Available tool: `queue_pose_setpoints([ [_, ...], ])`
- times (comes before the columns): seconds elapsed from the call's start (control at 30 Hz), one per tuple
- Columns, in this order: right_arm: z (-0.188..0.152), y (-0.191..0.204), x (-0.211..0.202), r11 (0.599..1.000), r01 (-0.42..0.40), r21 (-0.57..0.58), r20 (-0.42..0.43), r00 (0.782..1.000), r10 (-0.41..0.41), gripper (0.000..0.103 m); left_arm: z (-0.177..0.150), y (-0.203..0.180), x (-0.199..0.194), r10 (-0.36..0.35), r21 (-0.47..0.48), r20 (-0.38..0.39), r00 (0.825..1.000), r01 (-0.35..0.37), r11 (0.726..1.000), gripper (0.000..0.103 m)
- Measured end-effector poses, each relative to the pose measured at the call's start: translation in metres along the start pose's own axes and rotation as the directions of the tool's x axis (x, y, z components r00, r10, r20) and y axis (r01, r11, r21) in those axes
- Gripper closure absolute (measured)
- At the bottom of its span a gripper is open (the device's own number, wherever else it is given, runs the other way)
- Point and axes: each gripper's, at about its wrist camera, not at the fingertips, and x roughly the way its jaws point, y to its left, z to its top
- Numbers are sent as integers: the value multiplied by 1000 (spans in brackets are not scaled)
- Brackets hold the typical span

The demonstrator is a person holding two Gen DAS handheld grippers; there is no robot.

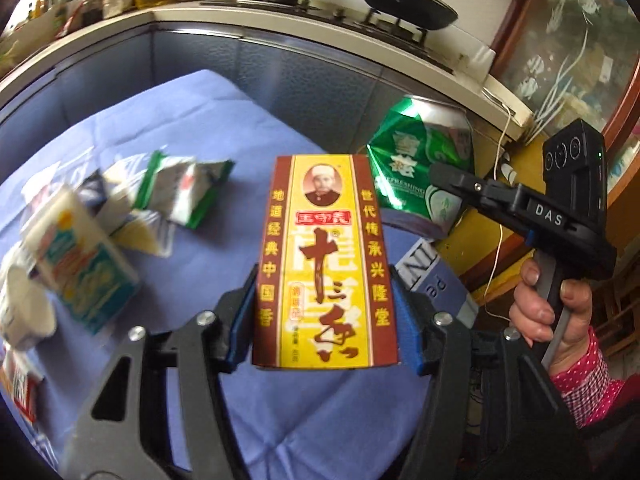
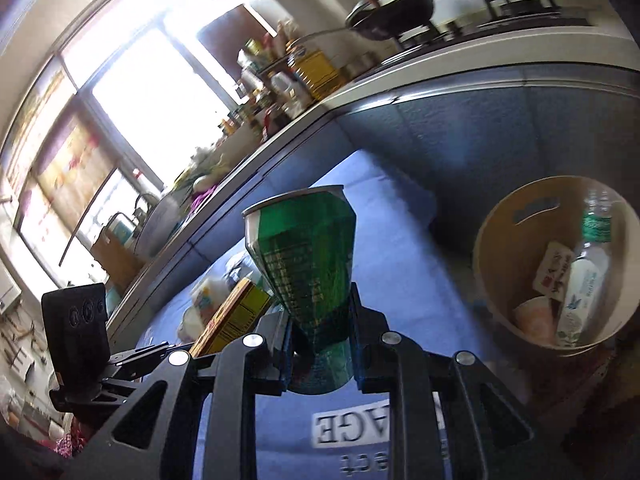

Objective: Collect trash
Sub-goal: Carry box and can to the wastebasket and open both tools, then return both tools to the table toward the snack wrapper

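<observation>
My left gripper (image 1: 324, 284) is shut on a tall yellow and red spice box (image 1: 324, 240), held upright over the blue-covered table (image 1: 208, 120). To its right, my right gripper (image 2: 320, 320) is shut on a crushed green drink can (image 2: 304, 256), pinched at its dented lower half; the same can (image 1: 416, 164) appears in the left wrist view. A beige round bin (image 2: 500, 264) stands at the right beyond the table, with a plastic bottle, a carton and a cup inside. Loose packets (image 1: 180, 188), a small carton (image 1: 84, 272) and a white cup (image 1: 24, 312) lie on the cloth.
A kitchen counter (image 1: 304, 24) runs behind the table, carrying two black woks (image 1: 404, 0) on a stove and several bottles (image 2: 296, 68). A white cable (image 1: 498, 184) hangs by the wooden cabinet at the right. A hand (image 1: 552, 308) in a pink dotted sleeve grips the right handle.
</observation>
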Motion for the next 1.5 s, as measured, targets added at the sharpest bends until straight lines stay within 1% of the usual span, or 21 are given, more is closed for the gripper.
queue_pose_setpoints([
  [0.07,11,-28,-10,996,88,26,51,995,-89,81,24,-21,25,-25,37,-24,999,25,999,46],
  [0.13,18,-54,-14,982,185,33,70,980,-187,81,48,-39,53,-61,50,-53,997,64,997,46],
  [0.23,16,-82,-9,961,274,35,47,960,-276,81,75,-60,91,-111,44,-93,990,115,992,46],
  [0.3,11,-96,-1,946,325,23,12,946,-325,81,89,-71,117,-151,28,-124,981,155,987,46],
  [0.4,1,-111,6,941,338,15,-36,941,-338,79,99,-82,146,-171,25,-161,972,178,984,46],
  [0.47,-4,-116,12,940,341,23,-57,939,-340,78,102,-86,165,-159,25,-186,970,167,986,46],
  [0.5,-6,-119,13,941,337,31,-64,940,-335,75,102,-86,172,-152,19,-201,968,159,987,46],
  [0.53,-8,-121,13,942,332,41,-63,942,-329,72,103,-85,181,-144,10,-220,965,150,989,46],
  [0.6,-11,-123,10,943,328,60,-37,945,-326,59,103,-84,194,-137,-11,-251,958,139,990,46],
  [0.63,-10,-123,10,943,328,63,-25,945,-327,56,102,-83,196,-136,-21,-257,957,135,991,45],
  [0.67,-10,-123,9,943,325,65,-14,946,-325,52,102,-82,199,-132,-30,-263,956,129,991,43],
  [0.7,-10,-123,6,945,321,67,-3,947,-322,51,102,-81,199,-134,-39,-264,955,128,991,40],
  [0.73,-10,-122,3,945,321,69,10,946,-323,51,103,-82,200,-136,-44,-259,956,129,991,39],
  [0.8,-9,-119,-5,946,314,81,41,947,-318,51,103,-81,194,-137,-44,-245,960,130,991,39],
  [0.93,-6,-110,-18,952,288,103,82,951,-297,51,102,-76,168,-139,-44,-192,972,133,990,39],
  [1.0,-6,-101,-22,958,269,101,95,956,-279,51,96,-70,149,-149,-53,-157,976,142,988,39],
  [1.07,-4,-89,-22,966,241,92,101,963,-250,51,85,-62,129,-139,-52,-131,982,133,990,39],
  [1.2,-2,-58,-12,983,180,40,90,979,-183,51,49,-43,88,-54,-23,-78,995,52,998,39],
  [1.3,-8,-27,4,992,126,-21,42,991,-125,51,13,-18,52,22,-33,-38,999,-23,999,39],
  [1.4,-17,5,26,996,61,-71,-24,998,-63,51,-24,10,18,94,-63,-7,996,-94,994,39],
  [1.5,-31,39,53,994,-3,-110,-99,995,-8,51,-65,43,-18,171,-126,13,985,-168,978,39],
])
